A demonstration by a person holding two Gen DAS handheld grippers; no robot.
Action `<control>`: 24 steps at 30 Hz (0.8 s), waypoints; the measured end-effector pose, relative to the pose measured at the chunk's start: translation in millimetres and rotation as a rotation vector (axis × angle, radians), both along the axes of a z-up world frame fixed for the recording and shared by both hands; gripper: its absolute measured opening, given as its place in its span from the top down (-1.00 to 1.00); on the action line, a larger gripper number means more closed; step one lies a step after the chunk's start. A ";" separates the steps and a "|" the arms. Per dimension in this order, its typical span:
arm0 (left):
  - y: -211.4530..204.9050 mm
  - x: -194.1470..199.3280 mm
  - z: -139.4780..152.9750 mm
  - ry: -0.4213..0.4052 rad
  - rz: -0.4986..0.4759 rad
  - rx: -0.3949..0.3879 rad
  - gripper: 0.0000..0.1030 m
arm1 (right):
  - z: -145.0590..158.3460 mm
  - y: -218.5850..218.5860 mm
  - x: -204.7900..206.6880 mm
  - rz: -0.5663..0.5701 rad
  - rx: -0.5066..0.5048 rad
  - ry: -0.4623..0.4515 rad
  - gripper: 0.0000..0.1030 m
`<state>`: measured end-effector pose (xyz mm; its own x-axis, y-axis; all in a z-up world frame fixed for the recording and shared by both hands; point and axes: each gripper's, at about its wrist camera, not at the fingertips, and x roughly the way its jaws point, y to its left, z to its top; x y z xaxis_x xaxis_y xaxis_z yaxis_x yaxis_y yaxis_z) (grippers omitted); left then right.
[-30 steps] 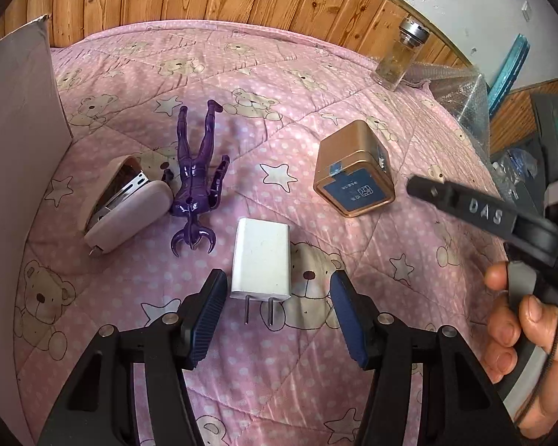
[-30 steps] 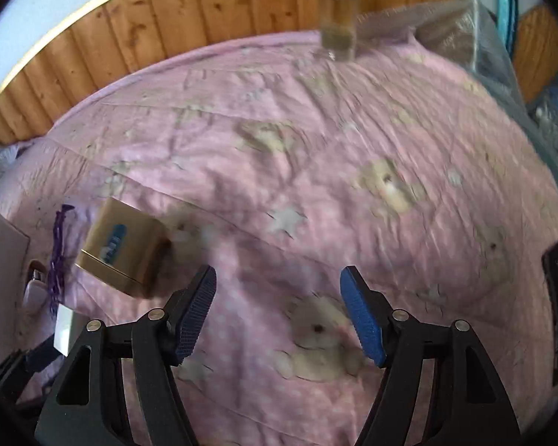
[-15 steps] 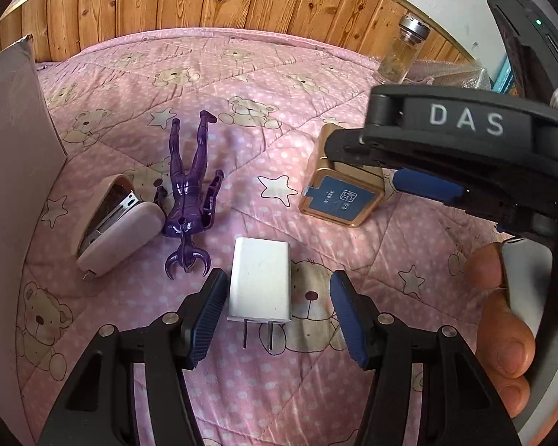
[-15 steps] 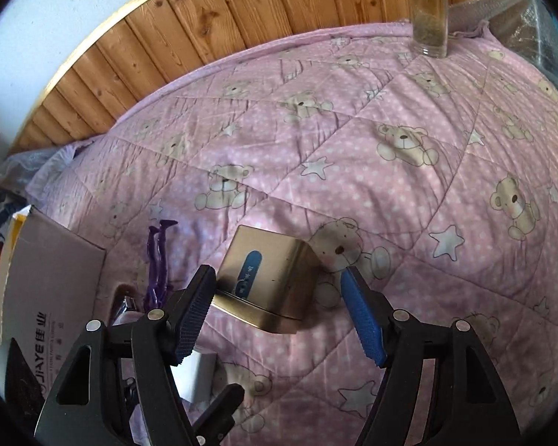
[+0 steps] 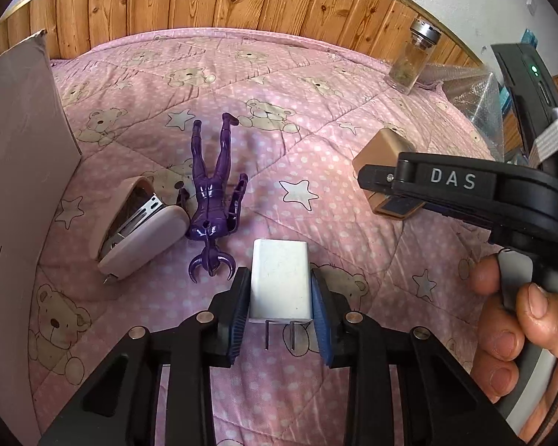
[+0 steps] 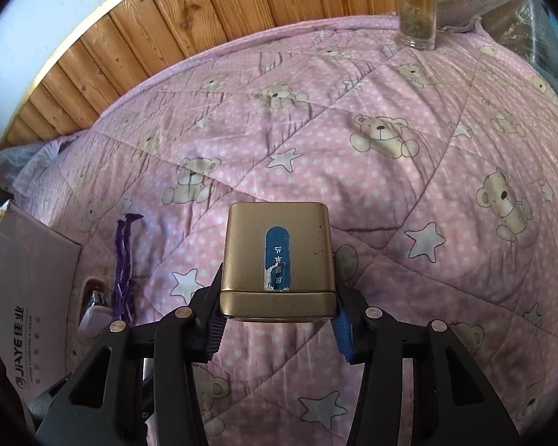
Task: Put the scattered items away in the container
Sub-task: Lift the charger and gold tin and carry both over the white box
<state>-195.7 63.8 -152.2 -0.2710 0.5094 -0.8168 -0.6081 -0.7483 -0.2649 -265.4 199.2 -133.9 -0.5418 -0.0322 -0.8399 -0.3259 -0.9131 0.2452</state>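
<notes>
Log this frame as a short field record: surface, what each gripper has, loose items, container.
surface: pink quilt with a bear print
left gripper: shut on the white charger, prongs towards the camera
right gripper: shut on the gold tin
loose items: purple figure, stapler, touching at the figure's arm
container: cardboard box at the left edge
also present: glass jar near the wooden wall

The left gripper (image 5: 281,293) has its fingers pressed against something at six o'clock. The right gripper (image 6: 277,310), held by a hand (image 5: 517,319), is likewise clamped.
</notes>
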 end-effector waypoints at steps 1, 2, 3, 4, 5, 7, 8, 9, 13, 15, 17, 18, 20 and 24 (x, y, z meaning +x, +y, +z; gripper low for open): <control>-3.2 1.6 3.2 -0.011 0.000 0.014 0.36 | 3.6 0.6 2.4 0.000 -0.002 0.006 0.03; -6.2 2.4 6.3 -0.019 -0.001 0.025 0.37 | 6.7 0.9 5.4 0.001 -0.006 0.012 0.03; -9.1 3.5 9.3 -0.025 -0.001 0.032 0.37 | 9.7 0.8 8.7 0.002 -0.009 0.018 0.03; -12.4 4.3 12.8 -0.030 0.001 0.039 0.37 | 12.5 0.4 11.9 0.004 -0.011 0.022 0.03; -15.8 4.9 16.4 -0.033 0.004 0.048 0.37 | 14.9 -0.3 15.5 0.005 -0.013 0.026 0.03; -21.5 6.1 24.1 -0.032 0.012 0.058 0.37 | 19.7 -2.3 23.3 0.009 -0.015 0.032 0.03; -24.3 7.7 28.0 -0.028 0.015 0.059 0.37 | 21.7 -3.5 27.1 0.011 -0.014 0.034 0.03; -27.0 9.3 31.6 -0.025 0.017 0.061 0.37 | 23.2 -4.8 31.2 0.012 -0.016 0.036 0.03; -40.0 19.4 42.9 -0.011 0.021 0.058 0.37 | 26.4 -14.1 47.6 0.026 -0.020 0.037 0.03; -45.6 24.5 46.4 -0.001 0.023 0.048 0.37 | 27.3 -20.7 56.2 0.035 -0.018 0.035 0.03; -52.5 29.7 49.3 0.004 0.030 0.044 0.37 | 27.9 -27.2 64.7 0.046 -0.016 0.033 0.03; -55.9 32.6 50.7 0.008 0.032 0.041 0.37 | 28.5 -30.2 68.9 0.049 -0.015 0.032 0.03; -61.7 38.5 52.8 0.014 0.038 0.035 0.37 | 30.6 -36.2 77.2 0.056 -0.013 0.033 0.03; -74.8 53.9 59.9 0.023 0.054 0.035 0.37 | 39.9 -51.0 97.0 0.076 -0.001 0.047 0.03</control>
<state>-141.8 -11.0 -92.3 -0.3174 0.5214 -0.7921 -0.5729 -0.7710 -0.2780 -168.4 148.2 -94.0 -0.5769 -0.0752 -0.8134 -0.2439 -0.9345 0.2593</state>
